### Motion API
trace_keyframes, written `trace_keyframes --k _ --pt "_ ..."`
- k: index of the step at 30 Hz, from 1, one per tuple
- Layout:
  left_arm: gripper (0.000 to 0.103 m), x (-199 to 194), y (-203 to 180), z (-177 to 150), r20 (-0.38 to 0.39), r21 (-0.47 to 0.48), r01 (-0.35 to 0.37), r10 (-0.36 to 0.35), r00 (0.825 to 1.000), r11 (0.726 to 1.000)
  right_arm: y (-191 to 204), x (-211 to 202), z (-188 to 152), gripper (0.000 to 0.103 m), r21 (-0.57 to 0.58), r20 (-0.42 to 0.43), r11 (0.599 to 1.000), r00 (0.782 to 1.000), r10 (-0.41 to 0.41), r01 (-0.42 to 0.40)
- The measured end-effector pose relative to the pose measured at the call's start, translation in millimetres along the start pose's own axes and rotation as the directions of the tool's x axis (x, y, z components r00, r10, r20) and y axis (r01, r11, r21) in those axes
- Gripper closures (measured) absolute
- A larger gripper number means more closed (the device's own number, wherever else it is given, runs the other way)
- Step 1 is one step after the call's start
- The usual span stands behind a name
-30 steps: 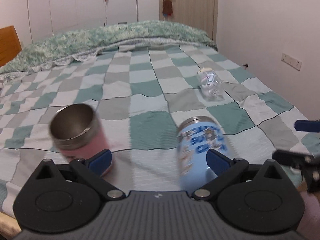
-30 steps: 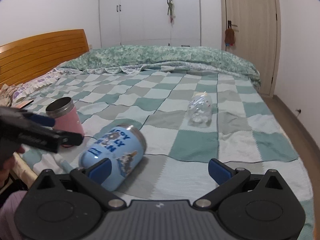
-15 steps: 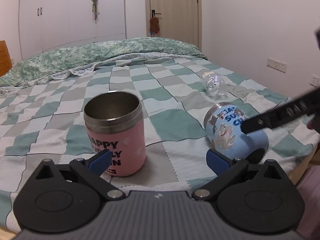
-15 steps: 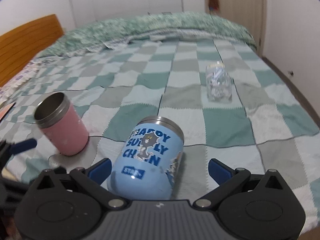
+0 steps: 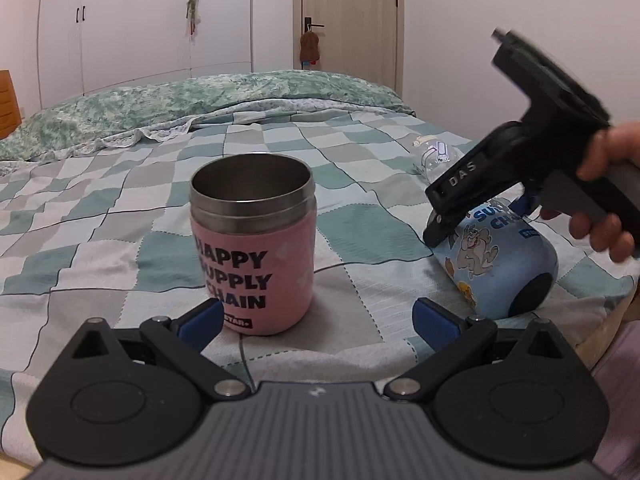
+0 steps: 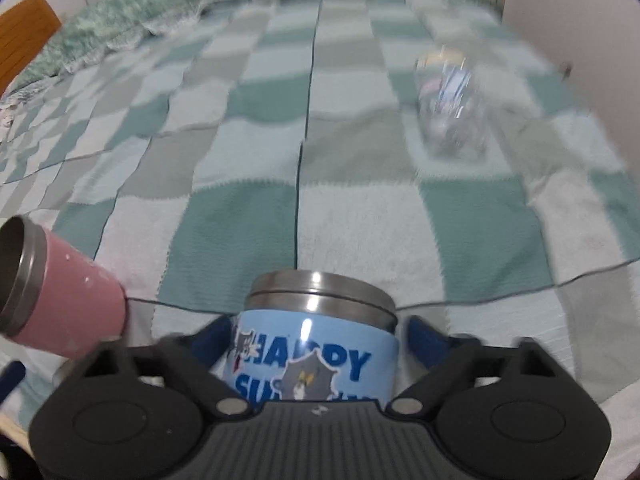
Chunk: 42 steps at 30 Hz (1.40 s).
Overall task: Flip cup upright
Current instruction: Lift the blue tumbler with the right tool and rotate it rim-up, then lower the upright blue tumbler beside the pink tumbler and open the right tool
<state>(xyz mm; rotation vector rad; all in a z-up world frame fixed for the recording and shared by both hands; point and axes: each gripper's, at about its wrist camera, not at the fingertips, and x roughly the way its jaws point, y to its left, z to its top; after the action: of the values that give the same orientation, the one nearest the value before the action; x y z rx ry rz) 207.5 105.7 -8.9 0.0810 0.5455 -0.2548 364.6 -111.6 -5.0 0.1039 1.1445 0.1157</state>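
Observation:
A blue cartoon-print steel cup [image 5: 496, 264] lies on its side on the checked bedspread, its base toward the bed's near edge. In the right wrist view the blue cup [image 6: 316, 344] sits between my right gripper's [image 6: 320, 340] open fingers, which straddle it just below the steel rim. The right gripper [image 5: 452, 216] shows from the side in the left wrist view, angled down over the cup. A pink steel cup [image 5: 252, 248] stands upright; it also shows at the left of the right wrist view [image 6: 60, 304]. My left gripper [image 5: 316, 316] is open and empty, just in front of the pink cup.
A clear plastic bottle [image 6: 452, 112] lies on its side farther up the bed, also in the left wrist view [image 5: 436, 156]. The bed's wooden edge [image 5: 616, 320] is at the right, close to the blue cup. A wooden headboard [image 6: 24, 28] is at the far left.
My right gripper has come down and forward over the blue cup, so its fingers now straddle it. My left gripper has drawn back a little from the pink cup.

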Motion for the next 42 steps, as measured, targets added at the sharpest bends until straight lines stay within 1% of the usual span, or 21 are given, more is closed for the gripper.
trace_keyframes --k 2,4,6,8,10,11,13,15,17,18,20,22,24,27,28,29,33,37,38,40,42 --pt "0.000 -4 1 0 0.005 -0.004 -0.004 0.004 1.000 1.000 -3 -1 1 0.018 -0.008 -0.022 0.999 0.999 0.031 -0.031" --pt "0.000 -5 1 0 0.008 -0.008 -0.013 0.013 1.000 1.000 -4 -8 -5 0.019 -0.026 0.000 0.998 0.998 0.061 -0.061" --pt "0.000 -7 1 1 0.012 -0.017 -0.023 0.023 1.000 1.000 -6 -26 -18 0.019 -0.051 0.074 0.994 0.992 0.098 -0.094" --pt "0.000 -9 1 3 0.019 -0.028 -0.033 0.033 0.999 0.999 -6 -47 -32 0.019 -0.089 0.171 0.989 0.976 0.135 -0.121" --pt "0.000 -13 0 5 0.028 -0.046 -0.035 0.037 0.999 0.998 -5 -66 -51 0.019 -0.151 0.284 0.980 0.944 0.170 -0.131" --pt "0.000 -15 1 5 0.033 -0.060 -0.036 0.038 0.999 0.998 -3 -75 -62 0.019 -0.183 0.342 0.975 0.922 0.181 -0.123" --pt "0.000 -19 0 6 0.042 -0.085 -0.035 0.039 0.998 0.996 -1 -87 -78 0.020 -0.233 0.441 0.967 0.875 0.201 -0.104" --pt "0.000 -22 -1 6 0.047 -0.099 -0.040 0.045 0.998 0.994 2 -97 -90 0.020 -0.279 0.534 0.958 0.819 0.209 -0.063" --pt "0.000 -23 -2 8 0.051 -0.103 -0.050 0.055 0.997 0.993 8 -102 -91 0.020 -0.306 0.587 0.952 0.783 0.206 -0.021" --pt "0.000 -24 -3 8 0.053 -0.105 -0.055 0.061 0.997 0.993 11 -103 -87 0.020 -0.316 0.604 0.949 0.770 0.205 -0.005" --pt "0.000 -25 -4 9 0.057 -0.109 -0.066 0.073 0.996 0.992 16 -100 -78 0.020 -0.331 0.617 0.943 0.760 0.201 0.019" --pt "0.000 -24 -5 9 0.058 -0.114 -0.071 0.078 0.995 0.991 18 -92 -69 0.020 -0.332 0.617 0.943 0.762 0.198 0.024" --pt "0.000 -22 -6 9 0.053 -0.119 -0.075 0.082 0.995 0.990 18 -79 -64 0.020 -0.332 0.602 0.943 0.774 0.195 0.021" --pt "0.000 -19 -6 8 0.047 -0.124 -0.076 0.083 0.995 0.989 21 -46 -60 0.020 -0.337 0.578 0.940 0.800 0.159 0.057" --pt "0.000 -18 -6 7 0.047 -0.125 -0.077 0.084 0.995 0.989 19 -35 -64 0.019 -0.338 0.577 0.939 0.801 0.159 0.057" --pt "0.000 -18 -6 7 0.048 -0.125 -0.078 0.084 0.995 0.989 18 -32 -72 0.019 -0.356 0.622 0.932 0.763 0.177 0.073" --pt "0.000 -17 -6 7 0.054 -0.121 -0.082 0.089 0.995 0.989 23 -29 -82 0.019 -0.381 0.638 0.919 0.748 0.184 0.099" --pt "0.000 -19 -7 10 0.066 -0.122 -0.094 0.103 0.992 0.988 21 -31 -80 0.019 -0.368 0.644 0.926 0.741 0.188 0.085" --pt "0.000 -21 -8 11 0.068 -0.121 -0.101 0.110 0.992 0.987 19 -33 -81 0.015 -0.360 0.647 0.930 0.738 0.192 0.074" --pt "0.000 -26 -10 11 0.071 -0.122 -0.113 0.122 0.990 0.986 11 -41 -86 0.003 -0.341 0.671 0.939 0.710 0.212 0.041" --pt "0.000 -34 -13 12 0.082 -0.124 -0.119 0.129 0.988 0.985 3 -55 -97 0.001 -0.339 0.703 0.941 0.669 0.242 0.016"
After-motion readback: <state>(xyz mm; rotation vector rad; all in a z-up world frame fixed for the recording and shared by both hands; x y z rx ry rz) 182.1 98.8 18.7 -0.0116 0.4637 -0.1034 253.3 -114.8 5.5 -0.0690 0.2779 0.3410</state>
